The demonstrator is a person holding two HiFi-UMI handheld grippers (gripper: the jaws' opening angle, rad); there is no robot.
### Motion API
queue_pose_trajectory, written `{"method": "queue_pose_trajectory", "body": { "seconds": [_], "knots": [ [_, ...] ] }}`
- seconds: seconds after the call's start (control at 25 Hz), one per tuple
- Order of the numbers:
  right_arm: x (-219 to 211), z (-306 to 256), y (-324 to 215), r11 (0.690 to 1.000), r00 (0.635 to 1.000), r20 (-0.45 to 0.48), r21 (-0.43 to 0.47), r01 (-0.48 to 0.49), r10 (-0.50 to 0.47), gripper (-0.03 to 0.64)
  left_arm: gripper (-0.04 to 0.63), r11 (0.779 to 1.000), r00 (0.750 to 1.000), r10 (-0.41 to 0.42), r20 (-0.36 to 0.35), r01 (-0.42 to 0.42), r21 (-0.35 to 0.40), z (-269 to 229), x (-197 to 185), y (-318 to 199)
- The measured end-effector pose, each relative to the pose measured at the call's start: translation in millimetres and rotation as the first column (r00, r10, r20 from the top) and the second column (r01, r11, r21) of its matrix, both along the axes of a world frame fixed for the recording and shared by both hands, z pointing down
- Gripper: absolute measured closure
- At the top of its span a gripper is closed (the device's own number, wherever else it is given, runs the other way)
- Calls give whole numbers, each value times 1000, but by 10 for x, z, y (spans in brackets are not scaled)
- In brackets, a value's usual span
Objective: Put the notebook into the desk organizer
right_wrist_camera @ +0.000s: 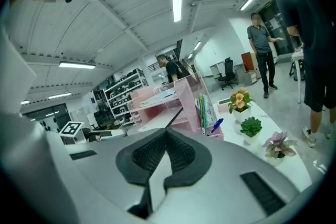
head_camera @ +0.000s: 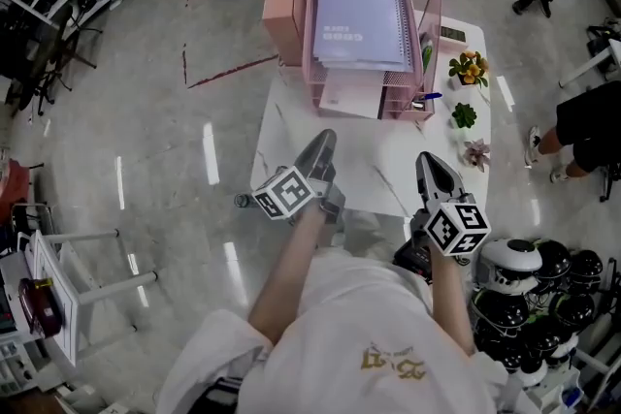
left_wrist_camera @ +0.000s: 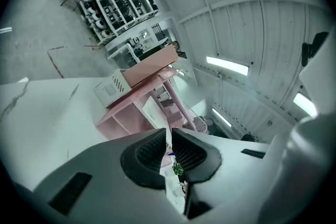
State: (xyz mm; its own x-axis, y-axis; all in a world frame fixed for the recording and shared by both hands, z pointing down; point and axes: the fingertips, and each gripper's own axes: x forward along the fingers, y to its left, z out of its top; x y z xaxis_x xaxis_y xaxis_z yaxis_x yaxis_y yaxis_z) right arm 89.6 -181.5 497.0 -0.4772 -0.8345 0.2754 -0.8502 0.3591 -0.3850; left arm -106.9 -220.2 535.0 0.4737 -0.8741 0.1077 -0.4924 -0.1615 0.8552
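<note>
Atop the desk organizer (head_camera: 433,10), the notebook (head_camera: 359,19)

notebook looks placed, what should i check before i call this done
1. Notebook in the pink desk organizer: ok, it lies flat on the top tray.
2. Left gripper empty: ok, jaws a narrow gap apart, nothing between them.
3. Right gripper empty: ok, jaws together on nothing.
4. Both grippers clear of the organizer: ok, they are at the white table's near edge.
5. Potted plants upright: ok.
6. Notebook pushed fully to the tray's back: cannot tell.
</note>
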Motion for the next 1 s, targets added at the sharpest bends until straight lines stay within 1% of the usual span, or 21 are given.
{"method": "queue_pose_trajectory", "body": {
  "seconds": [0.12,0.32,0.44,0.52,0.76,1.0],
  "knots": [
    [-35,-81,81,1000,1000,-2,21,-1,1,606,577,998,998,23,60,-26,51,-175,7,103],
    [-85,-211,182,998,1000,-2,55,-3,3,607,577,987,986,76,146,-95,128,-450,69,249],
    [-107,-265,240,998,1000,0,69,-1,1,606,577,979,971,102,216,-137,153,-545,107,341],
    [-117,-289,271,997,1000,0,77,2,-2,606,578,975,963,108,248,-151,163,-577,112,394],
    [-140,-323,336,996,1000,-5,90,2,-1,606,578,973,956,117,269,-165,163,-579,95,492],
    [-143,-334,380,996,1000,-11,93,1,0,607,578,974,955,117,271,-164,158,-567,90,531]
  ]
}}
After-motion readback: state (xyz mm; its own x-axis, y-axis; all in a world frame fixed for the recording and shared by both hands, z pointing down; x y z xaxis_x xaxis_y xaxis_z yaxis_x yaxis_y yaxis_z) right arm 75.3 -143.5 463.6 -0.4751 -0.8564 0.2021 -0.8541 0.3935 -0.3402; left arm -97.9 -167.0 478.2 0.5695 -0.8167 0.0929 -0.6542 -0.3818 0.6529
